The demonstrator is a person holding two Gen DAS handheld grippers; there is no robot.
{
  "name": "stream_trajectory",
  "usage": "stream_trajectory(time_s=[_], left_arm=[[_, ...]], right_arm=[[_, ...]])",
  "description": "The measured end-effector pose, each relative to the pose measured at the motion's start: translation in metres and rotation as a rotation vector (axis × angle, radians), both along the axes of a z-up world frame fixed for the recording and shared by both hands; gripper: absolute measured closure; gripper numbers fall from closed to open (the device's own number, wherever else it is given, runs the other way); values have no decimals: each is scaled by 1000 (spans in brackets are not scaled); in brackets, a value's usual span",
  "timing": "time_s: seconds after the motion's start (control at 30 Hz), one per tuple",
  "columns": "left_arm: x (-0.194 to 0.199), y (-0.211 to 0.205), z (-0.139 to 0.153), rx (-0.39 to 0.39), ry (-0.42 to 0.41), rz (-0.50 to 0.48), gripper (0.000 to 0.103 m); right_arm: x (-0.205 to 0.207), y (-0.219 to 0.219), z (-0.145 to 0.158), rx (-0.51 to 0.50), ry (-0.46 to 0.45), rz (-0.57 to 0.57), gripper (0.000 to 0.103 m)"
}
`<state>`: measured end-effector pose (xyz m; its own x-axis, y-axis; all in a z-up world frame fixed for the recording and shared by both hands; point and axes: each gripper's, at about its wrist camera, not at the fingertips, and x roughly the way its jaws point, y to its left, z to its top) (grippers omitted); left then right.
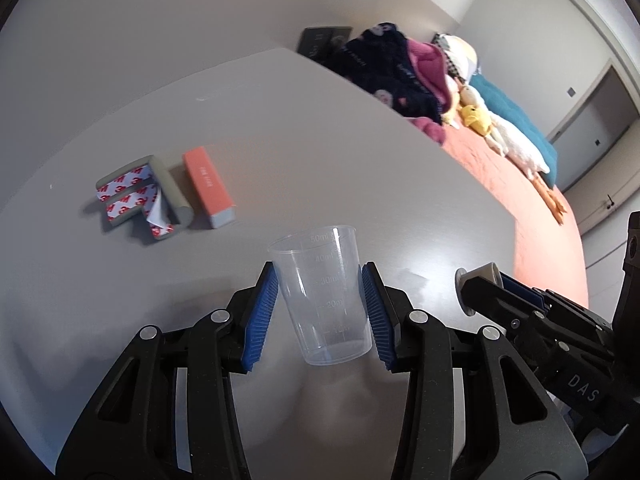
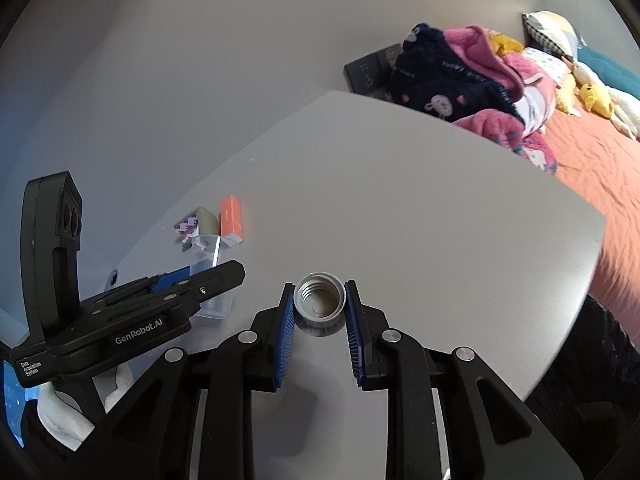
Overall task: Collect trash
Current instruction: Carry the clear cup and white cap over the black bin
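Observation:
My left gripper (image 1: 320, 288) is shut on a clear plastic measuring cup (image 1: 324, 296), held upright just above the grey table (image 1: 280, 140). My right gripper (image 2: 320, 300) is shut on a grey screw cap (image 2: 319, 305), its threaded inside facing the camera, lifted off the table. In the left wrist view the right gripper (image 1: 476, 284) shows at the right with the cap (image 1: 478, 274) at its tip. In the right wrist view the left gripper (image 2: 216, 276) with the cup (image 2: 210, 264) shows at the left.
An orange box (image 1: 208, 188) and a grey foam corner guard with red-and-white tape (image 1: 140, 196) lie at the table's far left. Beyond the table edge stands a bed with an orange cover (image 1: 520, 200), heaped clothes (image 1: 392, 72) and plush toys (image 1: 480, 120).

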<state>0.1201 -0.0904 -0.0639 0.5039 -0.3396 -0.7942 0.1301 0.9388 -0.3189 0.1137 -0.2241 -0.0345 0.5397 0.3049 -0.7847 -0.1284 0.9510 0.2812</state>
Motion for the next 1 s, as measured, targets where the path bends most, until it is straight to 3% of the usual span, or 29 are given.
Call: stream_trajectory(time_s=[0.5,1.0], left_arm=[[-32,-48,34,-22,-57,-104,60],[-50,-105,45,-28,-83,-212,60]], right_arm=[[-57,-36,35,21,-65,-71,77],[-107,-87,55,14,-109,-166,77]])
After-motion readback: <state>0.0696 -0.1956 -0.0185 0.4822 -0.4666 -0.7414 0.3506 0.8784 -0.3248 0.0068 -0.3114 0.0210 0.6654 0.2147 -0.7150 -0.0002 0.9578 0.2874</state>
